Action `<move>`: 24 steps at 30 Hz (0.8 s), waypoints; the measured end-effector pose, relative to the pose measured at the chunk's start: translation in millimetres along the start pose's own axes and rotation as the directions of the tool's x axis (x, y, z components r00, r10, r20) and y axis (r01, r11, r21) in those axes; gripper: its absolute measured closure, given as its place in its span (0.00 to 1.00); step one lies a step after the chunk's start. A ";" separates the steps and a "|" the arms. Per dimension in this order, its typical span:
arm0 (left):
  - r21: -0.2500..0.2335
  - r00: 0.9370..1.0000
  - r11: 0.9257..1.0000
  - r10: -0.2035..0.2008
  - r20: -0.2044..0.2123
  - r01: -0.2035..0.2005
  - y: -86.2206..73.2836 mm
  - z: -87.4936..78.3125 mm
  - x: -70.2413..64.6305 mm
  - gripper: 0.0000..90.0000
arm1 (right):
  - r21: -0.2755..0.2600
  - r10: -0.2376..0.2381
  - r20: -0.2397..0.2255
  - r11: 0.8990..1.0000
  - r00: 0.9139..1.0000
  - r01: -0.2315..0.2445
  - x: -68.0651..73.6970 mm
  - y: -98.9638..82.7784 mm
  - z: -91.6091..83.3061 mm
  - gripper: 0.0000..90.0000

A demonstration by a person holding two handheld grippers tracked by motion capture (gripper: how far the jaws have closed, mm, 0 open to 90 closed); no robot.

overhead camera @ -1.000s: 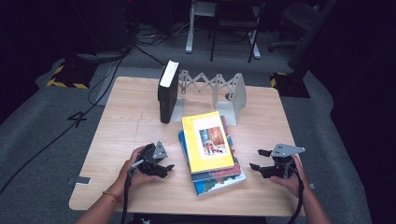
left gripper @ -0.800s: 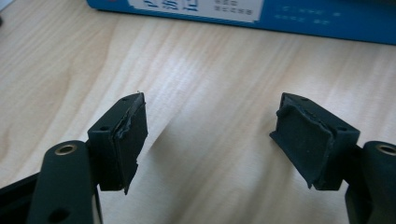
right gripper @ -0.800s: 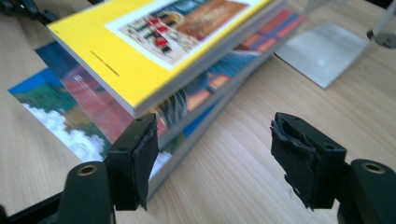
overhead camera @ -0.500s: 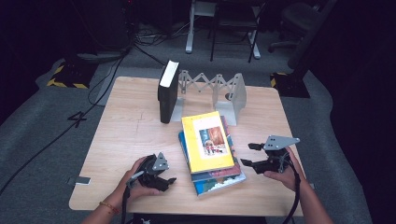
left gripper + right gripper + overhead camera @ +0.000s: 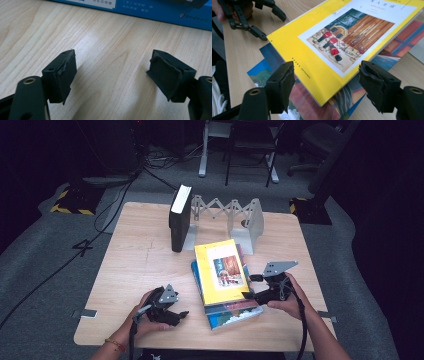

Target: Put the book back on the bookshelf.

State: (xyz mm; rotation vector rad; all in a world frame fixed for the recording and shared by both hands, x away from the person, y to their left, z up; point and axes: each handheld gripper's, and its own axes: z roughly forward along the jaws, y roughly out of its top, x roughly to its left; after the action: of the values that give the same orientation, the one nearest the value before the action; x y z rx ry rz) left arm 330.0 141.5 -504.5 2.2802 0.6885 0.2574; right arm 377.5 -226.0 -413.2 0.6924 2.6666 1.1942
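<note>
A dark room with cables on the grey floor surrounds a pale wooden bench (image 5: 140,265). At its far side a black book (image 5: 179,219) stands upright in a grey zigzag rack (image 5: 235,212), which suggests the rack is where books belong. Nearer the person lies a stack of books (image 5: 227,307), flat, with a yellow book (image 5: 221,270) on top.

The right hand-held gripper (image 5: 256,286) sits at the right edge of the stack, its jaws spread wide. In the right gripper view the near corner of the yellow book (image 5: 337,45) lies between the two pads but neither touches it; my guess is that it is lined up there to pinch that corner or edge and lift the top book.

The left hand-held gripper (image 5: 181,314) rests low on the bench just left of the stack, jaws also spread and holding nothing. In the left gripper view bare wood lies between the pads (image 5: 63,75), with a blue cover (image 5: 160,10) beyond; it looks parked, perhaps ready to steady the pile.

The yellow book's long axis runs from the person towards the rack, tilted slightly. Its cover faces up, title end farthest from the person.
</note>
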 end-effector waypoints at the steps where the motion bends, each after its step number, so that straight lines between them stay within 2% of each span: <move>1: -0.001 1.000 1.000 -0.001 0.000 0.001 0.0 0.1 -0.1 0.25 | 0.000 0.000 0.000 1.000 1.000 0.000 0.0 0.0 0.0 0.32; 3: -0.001 1.000 1.000 -0.003 -0.006 0.003 0.4 0.5 -0.7 0.24 | 0.021 0.013 -0.004 1.000 1.000 -0.013 -1.8 1.0 5.7 0.32; 4: 0.001 1.000 1.000 -0.004 -0.010 0.004 0.6 0.6 -1.1 0.23 | 0.050 0.016 0.004 0.999 1.000 -0.016 -2.7 1.8 11.0 0.31; 6: 0.003 1.000 1.000 -0.016 -0.019 0.016 2.1 2.2 -2.5 0.23 | 0.066 0.017 0.005 0.998 1.000 -0.018 -3.2 2.3 13.7 0.30; 7: 0.003 1.000 1.000 -0.018 -0.023 0.018 2.6 2.8 -2.6 0.22 | 0.105 0.030 0.004 0.994 1.000 -0.030 -4.9 2.4 20.1 0.30; 9: 0.005 0.999 1.000 -0.020 -0.027 0.020 4.0 4.1 -2.6 0.21 | 0.145 0.033 0.015 0.989 0.999 -0.035 -5.9 1.8 27.1 0.27; 10: 0.005 0.999 1.000 -0.019 -0.027 0.019 4.2 4.3 -2.3 0.21 | 0.144 0.045 0.006 0.989 0.999 -0.046 -7.4 1.6 29.7 0.25; 13: 0.006 1.000 1.000 -0.018 -0.022 0.018 4.7 4.9 -1.5 0.20 | 0.134 0.053 0.022 0.989 0.998 -0.056 -9.9 3.8 28.9 0.32; 16: 0.008 1.000 1.000 -0.013 -0.017 0.014 5.1 5.1 -0.7 0.20 | 0.143 0.071 0.022 0.987 0.997 -0.074 -13.3 3.7 30.4 0.28; 20: 0.013 1.000 1.000 -0.007 -0.014 0.007 6.5 6.1 0.9 0.19 | 0.158 0.109 -0.020 0.982 0.994 -0.105 -21.7 4.8 36.1 0.23; 24: 0.028 0.999 0.999 -0.031 -0.042 0.032 11.1 8.0 5.1 0.18 | 0.173 0.100 -0.038 0.981 0.994 -0.092 -25.7 11.0 44.0 0.18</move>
State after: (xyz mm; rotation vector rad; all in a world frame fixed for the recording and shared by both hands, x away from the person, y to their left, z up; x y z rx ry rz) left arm 341.7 133.0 -502.5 2.2947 0.7533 0.2822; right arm 417.6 -202.0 -436.3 0.8382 2.8291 1.0218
